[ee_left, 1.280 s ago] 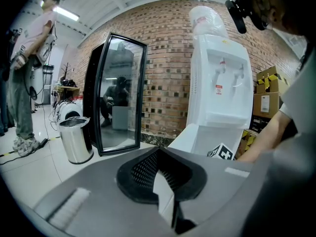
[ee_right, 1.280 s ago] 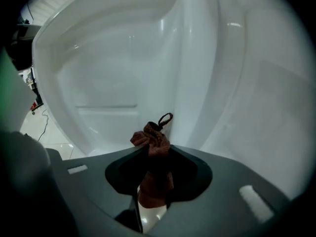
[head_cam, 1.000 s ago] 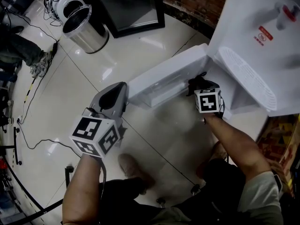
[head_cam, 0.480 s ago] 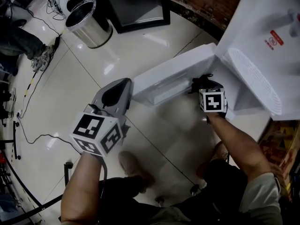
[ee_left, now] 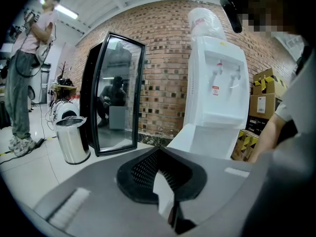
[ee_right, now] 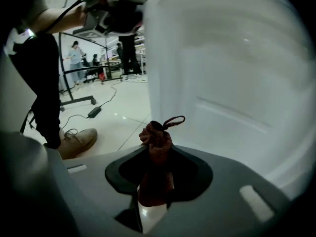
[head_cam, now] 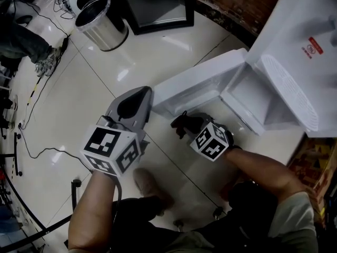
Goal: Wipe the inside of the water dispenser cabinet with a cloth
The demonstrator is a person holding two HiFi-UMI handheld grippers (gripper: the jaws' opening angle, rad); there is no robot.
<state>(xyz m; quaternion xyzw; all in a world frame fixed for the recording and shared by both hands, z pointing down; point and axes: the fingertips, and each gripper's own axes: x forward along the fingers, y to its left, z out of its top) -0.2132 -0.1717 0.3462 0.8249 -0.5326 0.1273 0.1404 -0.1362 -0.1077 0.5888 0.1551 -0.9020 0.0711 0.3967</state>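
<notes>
The white water dispenser (head_cam: 295, 41) stands at the right, its low cabinet (head_cam: 243, 105) open and the white door (head_cam: 197, 86) swung out to the left. My right gripper (head_cam: 180, 123) is outside the cabinet, in front of the door's lower edge, and is shut on a bunched dark red cloth (ee_right: 157, 144) with a small loop at its top. In the right gripper view the door's white inner panel (ee_right: 232, 83) fills the space just beyond the cloth. My left gripper (head_cam: 142, 95) is shut with nothing in it, just left of the door's outer corner.
A steel trash can (head_cam: 100, 22) and a black-framed glass case (head_cam: 158, 4) stand at the back. Cables (head_cam: 31, 115) trail over the glossy floor on the left. My shoe (head_cam: 150, 186) is below the grippers. Cardboard boxes (ee_left: 264, 90) sit beside the dispenser. A person (ee_left: 24, 68) stands far left.
My right gripper has come out of the cabinet opening, swung left and nearer along the door, and rolled over. The left gripper has stayed put.
</notes>
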